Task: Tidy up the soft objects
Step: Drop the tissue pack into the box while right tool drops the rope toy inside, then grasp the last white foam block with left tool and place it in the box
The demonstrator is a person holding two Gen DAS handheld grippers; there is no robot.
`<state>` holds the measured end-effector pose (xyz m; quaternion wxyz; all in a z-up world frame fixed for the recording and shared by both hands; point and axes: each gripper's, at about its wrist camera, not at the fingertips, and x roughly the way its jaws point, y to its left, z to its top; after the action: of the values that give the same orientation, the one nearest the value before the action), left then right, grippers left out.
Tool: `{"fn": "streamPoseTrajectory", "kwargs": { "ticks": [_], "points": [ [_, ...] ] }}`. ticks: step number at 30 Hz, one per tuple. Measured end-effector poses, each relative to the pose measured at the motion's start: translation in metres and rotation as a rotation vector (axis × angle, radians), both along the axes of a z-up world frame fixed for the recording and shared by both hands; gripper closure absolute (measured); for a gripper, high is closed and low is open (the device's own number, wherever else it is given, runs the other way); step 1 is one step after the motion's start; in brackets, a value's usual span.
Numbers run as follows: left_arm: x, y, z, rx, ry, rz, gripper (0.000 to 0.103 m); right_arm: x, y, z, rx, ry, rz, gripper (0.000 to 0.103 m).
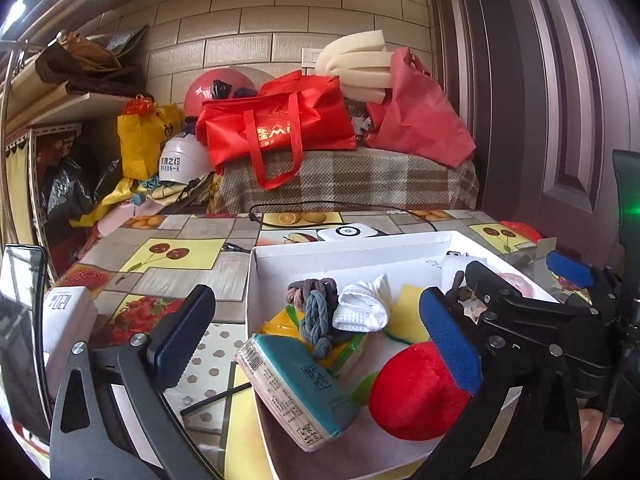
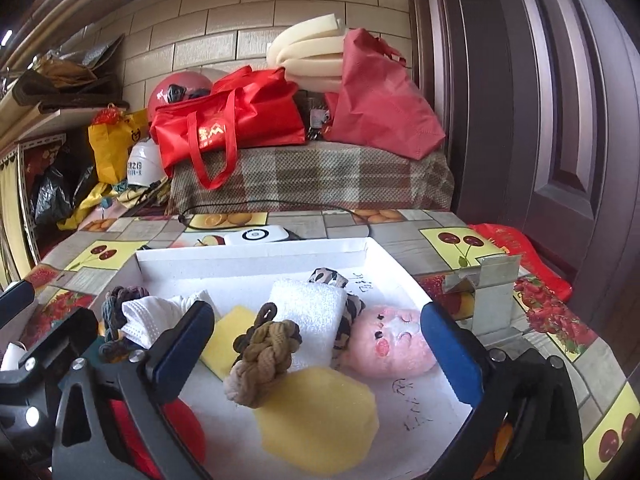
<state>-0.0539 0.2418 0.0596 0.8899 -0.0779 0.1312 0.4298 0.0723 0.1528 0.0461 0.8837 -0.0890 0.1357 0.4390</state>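
Note:
A white shallow box (image 1: 352,246) (image 2: 248,256) sits on the fruit-print table and holds the soft things. In the left wrist view I see a teal tissue pack (image 1: 296,388), a red plush ball (image 1: 416,392), a grey knotted rope (image 1: 316,320) and a white folded cloth (image 1: 362,304). My left gripper (image 1: 316,344) is open above the box's left part, holding nothing. In the right wrist view I see a brown knotted rope (image 2: 264,354), a white towel (image 2: 308,316), a pink plush face (image 2: 388,340) and yellow sponges (image 2: 320,416). My right gripper (image 2: 320,352) is open over them, empty.
A white charger (image 1: 347,232) with a black cable lies behind the box. A metal bracket (image 2: 488,292) stands right of the box. A white packet (image 1: 68,320) lies at the table's left. Red bags (image 1: 280,124) and foam sit on a plaid couch behind.

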Motion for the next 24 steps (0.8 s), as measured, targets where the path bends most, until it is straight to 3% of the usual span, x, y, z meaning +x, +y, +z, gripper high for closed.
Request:
{"fn": "streamPoseTrajectory", "kwargs": {
  "ticks": [5,12,16,20,24],
  "points": [
    [-0.022,-0.016,0.001,0.009,0.007,-0.001,0.0,-0.012,-0.016,0.001,0.014,-0.028,-0.002,0.0],
    [-0.08,-0.04,-0.001,0.062,0.06,0.143,0.0,-0.022,-0.047,0.0,0.027,-0.019,0.005,0.0],
    [-0.102,-0.026,-0.008,-0.026,0.096,0.203,0.0,-0.025,-0.057,0.0,0.04,-0.01,0.007,0.0],
    [-0.111,-0.009,-0.017,-0.141,0.111,0.194,0.0,-0.027,-0.064,0.0,0.055,-0.004,0.004,0.0],
    [-0.109,-0.002,-0.023,-0.197,0.131,0.195,0.0,-0.028,-0.067,-0.001,0.066,0.0,0.008,0.0]
  ]
}}
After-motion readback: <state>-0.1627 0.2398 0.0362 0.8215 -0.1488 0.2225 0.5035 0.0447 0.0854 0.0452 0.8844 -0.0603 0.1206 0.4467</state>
